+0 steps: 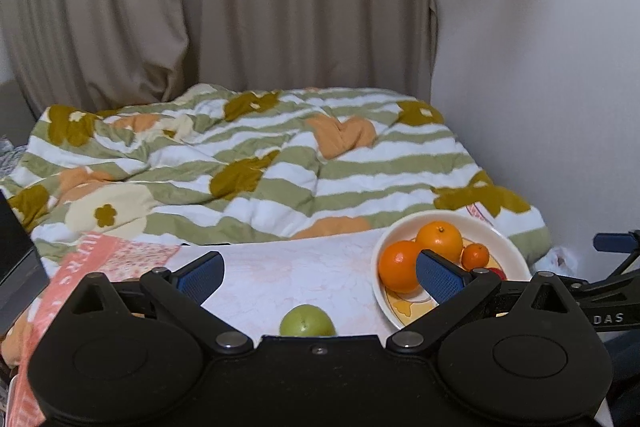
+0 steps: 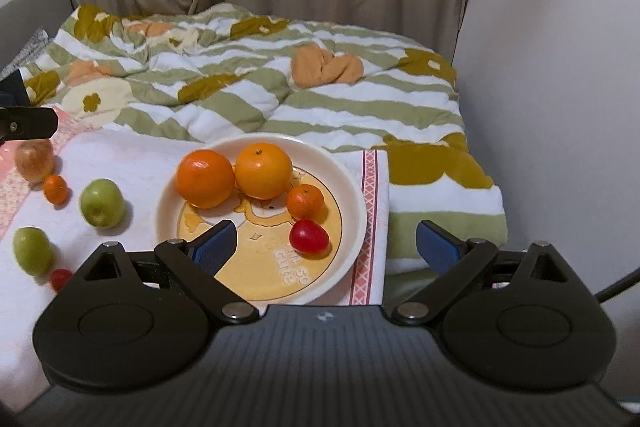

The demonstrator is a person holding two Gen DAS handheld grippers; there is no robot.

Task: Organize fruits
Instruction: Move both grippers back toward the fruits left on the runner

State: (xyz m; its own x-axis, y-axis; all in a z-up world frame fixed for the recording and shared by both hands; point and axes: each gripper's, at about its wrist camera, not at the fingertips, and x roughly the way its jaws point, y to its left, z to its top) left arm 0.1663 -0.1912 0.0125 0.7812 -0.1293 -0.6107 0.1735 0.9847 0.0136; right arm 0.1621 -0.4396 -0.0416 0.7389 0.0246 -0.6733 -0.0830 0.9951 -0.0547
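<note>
Fruits are divided between the cream plate [image 2: 362, 211] and the white cloth [image 2: 132, 163] under it. On the plate: two large oranges [image 2: 205, 178] touching each other, a small mandarin [image 2: 305, 201] just beside them, and a red fruit [image 2: 308, 235] nearest the camera. Left of the plate on the cloth: a green apple [image 2: 101, 202], a second green fruit [image 2: 33, 250], a small orange [image 2: 55, 189], a pale reddish apple [image 2: 34, 161] and a small red fruit [image 2: 60, 278]. Right gripper [image 2: 326, 245] hangs above the plate's near edge, jaws spread wide, nothing between them. Left gripper [image 1: 320, 277], left of the plate, is likewise spread and empty.
</note>
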